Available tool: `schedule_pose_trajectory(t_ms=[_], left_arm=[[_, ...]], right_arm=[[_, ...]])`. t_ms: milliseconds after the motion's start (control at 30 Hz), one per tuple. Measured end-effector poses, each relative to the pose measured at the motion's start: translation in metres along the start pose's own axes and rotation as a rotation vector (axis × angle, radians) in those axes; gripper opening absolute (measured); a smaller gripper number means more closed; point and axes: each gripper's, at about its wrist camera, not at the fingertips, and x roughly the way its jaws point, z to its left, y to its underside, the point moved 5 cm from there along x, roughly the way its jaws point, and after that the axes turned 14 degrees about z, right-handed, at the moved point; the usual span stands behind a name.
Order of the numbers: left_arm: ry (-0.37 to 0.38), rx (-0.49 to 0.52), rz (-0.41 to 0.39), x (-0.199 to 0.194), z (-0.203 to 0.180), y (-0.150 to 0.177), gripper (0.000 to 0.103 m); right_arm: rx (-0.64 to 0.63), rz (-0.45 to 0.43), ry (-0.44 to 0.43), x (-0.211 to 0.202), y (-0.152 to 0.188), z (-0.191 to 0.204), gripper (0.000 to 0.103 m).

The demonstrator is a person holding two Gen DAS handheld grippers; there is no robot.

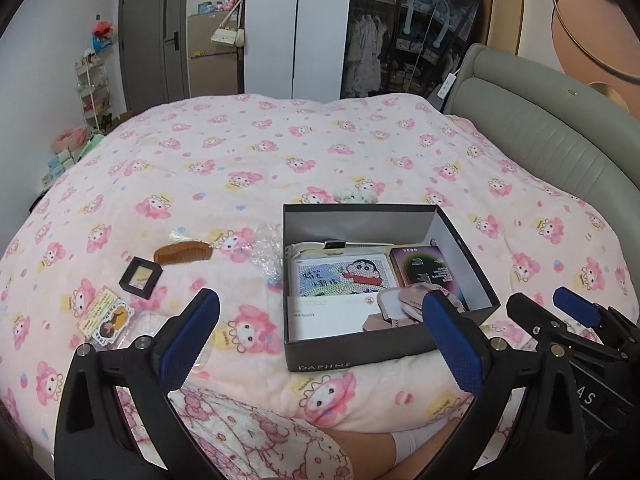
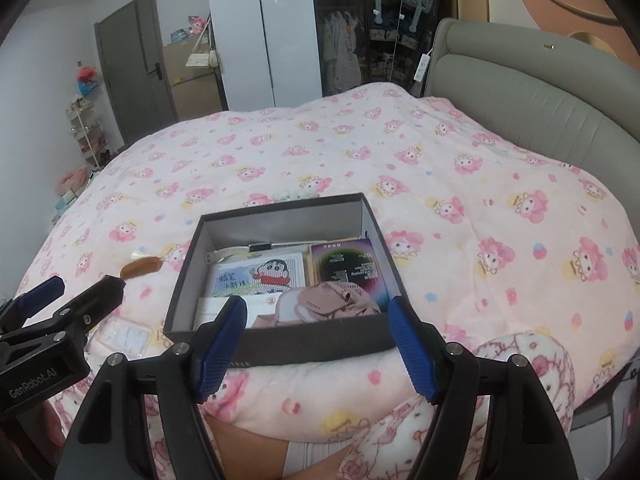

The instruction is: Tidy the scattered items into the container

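left gripper (image 1: 320, 344): jaws wide apart, nothing between, blue pads; hovers over near edge of bed, pts down twd box
sticker card (image 1: 105, 315): far left on bed, yellowish w/ cartoon figure, flat
clear plastic case (image 2: 123, 336): white squares inside, on bed just L of box, partly behind left gripper in right wrist view
small black frame box (image 1: 141, 277): sq, pale insert, flat on bed, just beyond sticker card
wooden comb (image 1: 183, 253): brown, lying just R of black frame box, well L of box
clear wrapper (image 1: 267, 254): crinkled plastic, touching box's L wall
box (image 1: 360, 354): dark shoebox, open, no lid, on pink blanket, mid-bed near edge; "DAPHNE" on front wall
in box, L to R: cartoon bead picture (image 1: 340, 277) flat at mid; white paper (image 1: 320, 316) at front L; pink cloth item (image 2: 332, 300) at front R; purple/black pack (image 1: 420, 268) at back R; white strap-like thing at back, cannot tell what
fuzzy pale item (image 1: 356, 195): on bed just behind box's back wall, mostly hidden
right gripper (image 2: 318, 346): jaws at widest, empty; sits just in front of box's front wall, apart from it
blanket (image 1: 280, 152): pink, cartoon print, covers bed
person: knee/leg + print sleepwear at bottom of both views
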Motion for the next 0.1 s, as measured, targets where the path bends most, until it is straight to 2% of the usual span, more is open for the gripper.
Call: schedule_pose_trajectory(t_ms=[100], left_arm=[[0.005,0.006,0.003,0.0004,-0.0012,-0.0005,0.102]], right_arm=[[-0.003,0.006,-0.004,0.0021,0.0009,0.0001,0.071]])
